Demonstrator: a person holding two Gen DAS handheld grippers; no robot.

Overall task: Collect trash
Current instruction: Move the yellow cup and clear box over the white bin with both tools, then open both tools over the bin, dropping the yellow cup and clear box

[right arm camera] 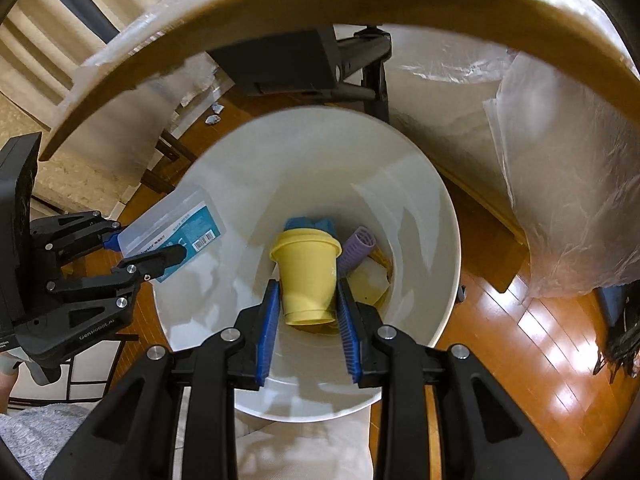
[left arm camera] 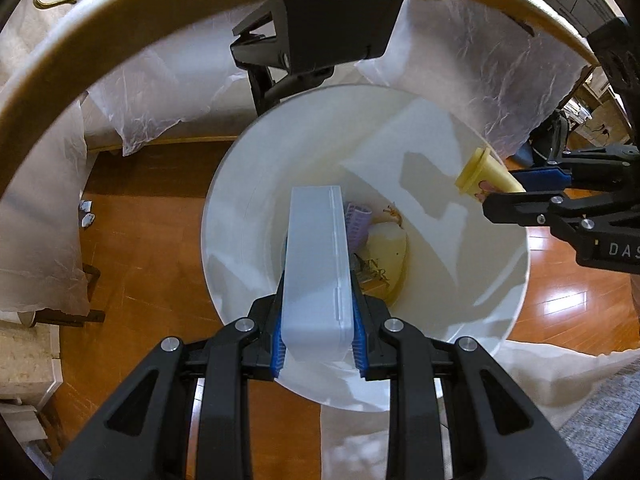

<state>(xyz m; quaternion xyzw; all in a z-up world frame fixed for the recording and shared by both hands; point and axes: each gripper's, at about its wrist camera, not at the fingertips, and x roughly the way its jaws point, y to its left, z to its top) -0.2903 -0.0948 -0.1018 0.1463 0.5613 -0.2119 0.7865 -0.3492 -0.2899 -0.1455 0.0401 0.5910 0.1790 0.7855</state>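
The left hand-held gripper [left arm camera: 318, 344] is clenched on a translucent box [left arm camera: 316, 264], its blue pads [left arm camera: 359, 340] pressing the box's two long sides. The right hand-held gripper [right arm camera: 308, 332] is clenched on a yellow cup [right arm camera: 306, 276], lid end away from the camera.

Both loads hang over the open mouth of a white bin [left arm camera: 224, 184]. In the left wrist view the box fills the lower middle of the frame, inside the rim's outline, and the cup sits at centre right, just over the rim. In the right wrist view the cup is dead centre over the bin, with free white wall all round it, and the box, showing a teal label with a barcode, crosses the rim at centre left.

The box is frosted and flat, with a ridged seam along one edge. The cup is pale yellow and tapered.

At the bin's bottom lie a purple roller [right arm camera: 358, 246], something blue [right arm camera: 310, 224] and yellow paper [right arm camera: 370, 282].

A curved table [left arm camera: 120, 28] edge arches across the top of both views, hung with clear plastic sheet [right arm camera: 568, 184]. Wooden floor [left arm camera: 152, 240] surrounds the bin.
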